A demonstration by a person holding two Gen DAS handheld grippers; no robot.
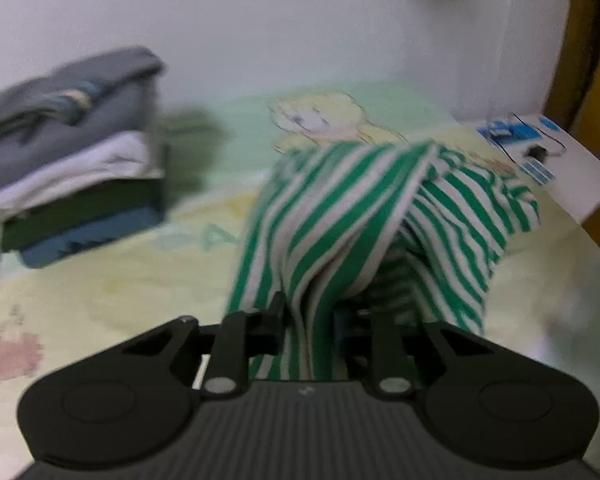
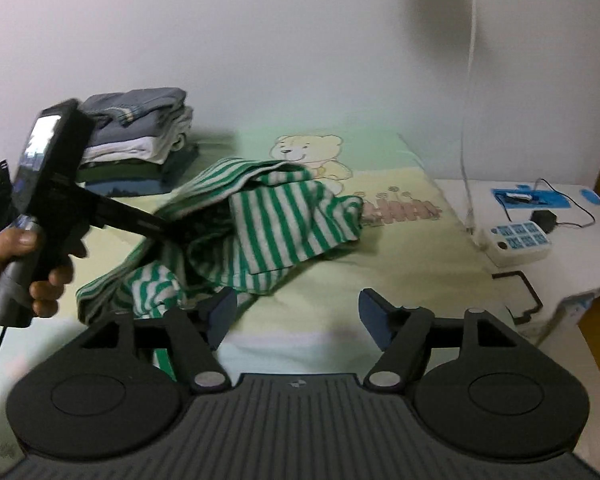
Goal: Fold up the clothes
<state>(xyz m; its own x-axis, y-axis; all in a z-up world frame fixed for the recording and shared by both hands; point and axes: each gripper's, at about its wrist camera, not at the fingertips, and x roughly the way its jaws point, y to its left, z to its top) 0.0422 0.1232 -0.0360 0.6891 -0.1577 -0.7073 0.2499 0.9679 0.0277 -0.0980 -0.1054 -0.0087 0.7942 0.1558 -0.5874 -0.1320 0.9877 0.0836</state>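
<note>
- We see a shirt (image 2: 276, 228) with green and white stripes.
- We see a bed cover (image 2: 400, 264) that is pale yellow and light green, with a yellow bear (image 2: 312, 152) drawn on it.
- We see a pile of folded clothes (image 2: 140, 140): grey-blue on top, then white, then dark green, then blue.
- We see a white wall (image 2: 260, 40).
- We see a white box (image 2: 516, 240) with blue squares.
- We see black grippers with dark blue pads (image 2: 374, 312).

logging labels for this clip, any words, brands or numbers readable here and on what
None can be read.
Power strip: blue labels, too small to read.
Blue sticker on the white side table: blurred.
Left tool's screen: lit, nothing legible.
Bedsheet: bear picture only, no words.
</note>
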